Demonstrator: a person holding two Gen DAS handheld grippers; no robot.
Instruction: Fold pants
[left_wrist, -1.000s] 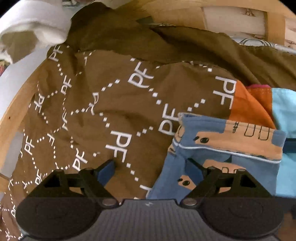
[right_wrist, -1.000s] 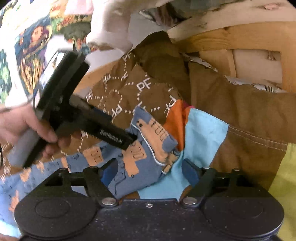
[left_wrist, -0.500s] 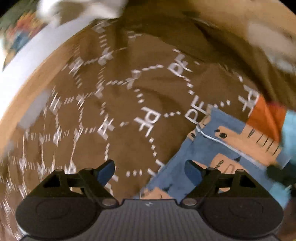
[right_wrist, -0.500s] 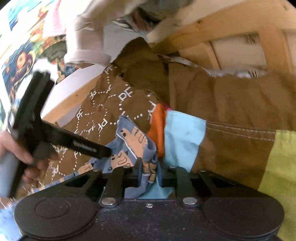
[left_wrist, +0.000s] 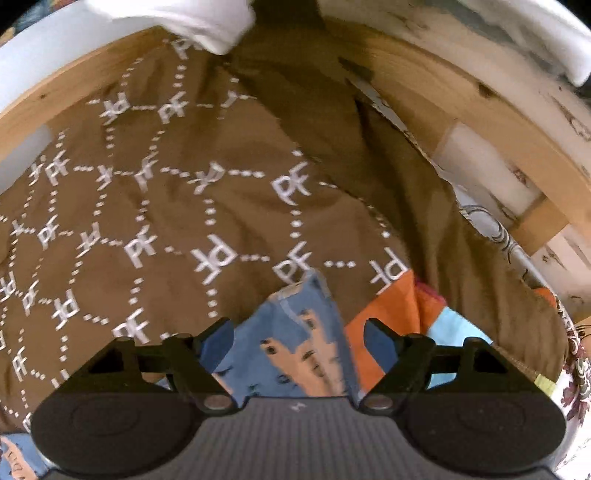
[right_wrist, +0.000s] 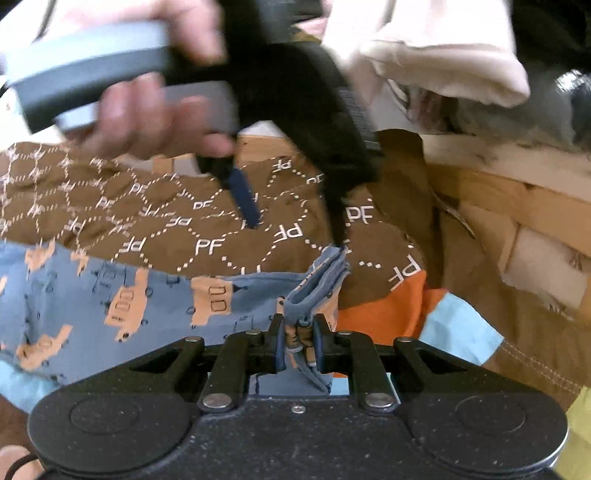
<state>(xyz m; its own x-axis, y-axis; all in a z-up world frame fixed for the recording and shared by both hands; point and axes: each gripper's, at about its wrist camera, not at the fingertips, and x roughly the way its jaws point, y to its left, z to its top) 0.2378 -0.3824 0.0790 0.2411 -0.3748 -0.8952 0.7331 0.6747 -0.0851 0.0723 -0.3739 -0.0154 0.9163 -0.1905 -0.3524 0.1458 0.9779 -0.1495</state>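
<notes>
The pants (right_wrist: 110, 306) are small, blue with orange truck prints. They lie across a brown quilt with white "PF" marks. My right gripper (right_wrist: 298, 349) is shut on a bunched corner of the pants near their right end. My left gripper (left_wrist: 299, 334) is open, with the pants' raised corner (left_wrist: 295, 343) between its fingers. In the right wrist view the left gripper (right_wrist: 291, 229) hangs just above that same corner, one fingertip touching the cloth.
The brown quilt (left_wrist: 166, 206) has orange (right_wrist: 384, 314) and light blue (right_wrist: 461, 328) patches at the right. A wooden frame (left_wrist: 491, 147) runs behind it. A white cloth (left_wrist: 192, 18) lies at the back. The person's hand (right_wrist: 155, 110) holds the left gripper.
My right gripper has shut on the pants' corner and lifted it. My left gripper has swung right, over that corner, and stays open.
</notes>
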